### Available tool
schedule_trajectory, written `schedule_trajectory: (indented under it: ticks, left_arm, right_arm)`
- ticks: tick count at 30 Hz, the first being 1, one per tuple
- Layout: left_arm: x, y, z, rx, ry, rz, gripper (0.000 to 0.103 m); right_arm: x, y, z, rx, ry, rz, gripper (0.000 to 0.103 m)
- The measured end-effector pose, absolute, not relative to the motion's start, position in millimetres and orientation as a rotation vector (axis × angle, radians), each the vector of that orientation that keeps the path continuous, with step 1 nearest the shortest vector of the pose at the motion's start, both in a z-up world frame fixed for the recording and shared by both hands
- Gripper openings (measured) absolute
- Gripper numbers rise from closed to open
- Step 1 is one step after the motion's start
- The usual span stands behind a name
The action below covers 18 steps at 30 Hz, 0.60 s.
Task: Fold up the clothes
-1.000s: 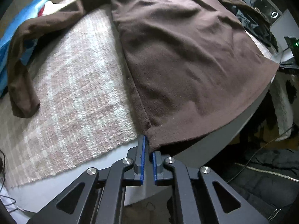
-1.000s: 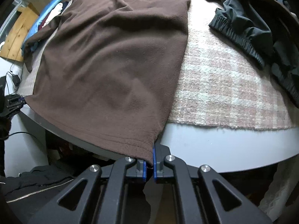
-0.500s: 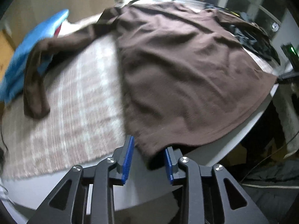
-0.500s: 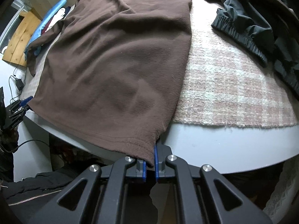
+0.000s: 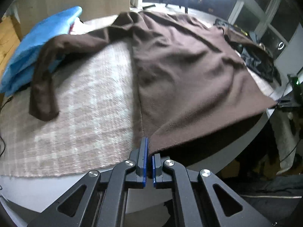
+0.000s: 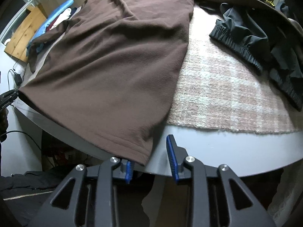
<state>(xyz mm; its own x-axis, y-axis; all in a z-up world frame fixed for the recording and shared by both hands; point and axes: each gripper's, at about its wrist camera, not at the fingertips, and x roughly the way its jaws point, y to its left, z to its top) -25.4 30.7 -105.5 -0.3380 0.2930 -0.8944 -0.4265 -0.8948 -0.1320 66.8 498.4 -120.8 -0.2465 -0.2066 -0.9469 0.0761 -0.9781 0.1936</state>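
left fingers [image 5: 149,158] clamped on brown garment [image 5: 189,79] hem corner, just closed, for lifting | right fingers [image 6: 151,162] just spread, corner released onto surface [image 6: 227,151]

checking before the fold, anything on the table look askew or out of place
The brown shirt lies skewed: its hem hangs over the table edge, and its sleeve trails bent across the blue cloth and plaid blanket.
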Motion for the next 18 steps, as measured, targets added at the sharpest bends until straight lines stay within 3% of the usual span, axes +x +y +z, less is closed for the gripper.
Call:
schedule_trajectory:
  ticks: [6,7,8,11,15,18]
  left_arm:
    - [-25.0,34.7,-114.4,-1.511,0.159,2.25,0.003]
    - [-24.5,33.4,-115.0,-1.516,0.146,2.246,0.003]
    - [-23.9,32.2,-115.1,-1.521,0.134,2.241,0.003]
    - [-18.3,31.4,-95.7,-1.513,0.125,2.229,0.003]
    - [-10.3,33.6,-51.8,-1.434,0.12,2.221,0.002]
    - [-29.3,38.1,-55.4,-1.474,0.155,2.204,0.002]
  right_arm:
    - [72.1,495.8,-123.6,1.789,-0.103,-2.351,0.03]
    - [73.3,500.1,-124.3,1.792,-0.1,-2.351,0.026]
    - [75.1,504.7,-123.4,1.79,-0.115,-2.348,0.003]
    - [85.5,521.0,-92.0,1.722,-0.29,-2.329,0.003]
    - [90.7,542.2,-40.8,1.589,-0.321,-2.394,0.002]
    - [65.5,555.0,-39.1,1.621,-0.275,-2.402,0.002]
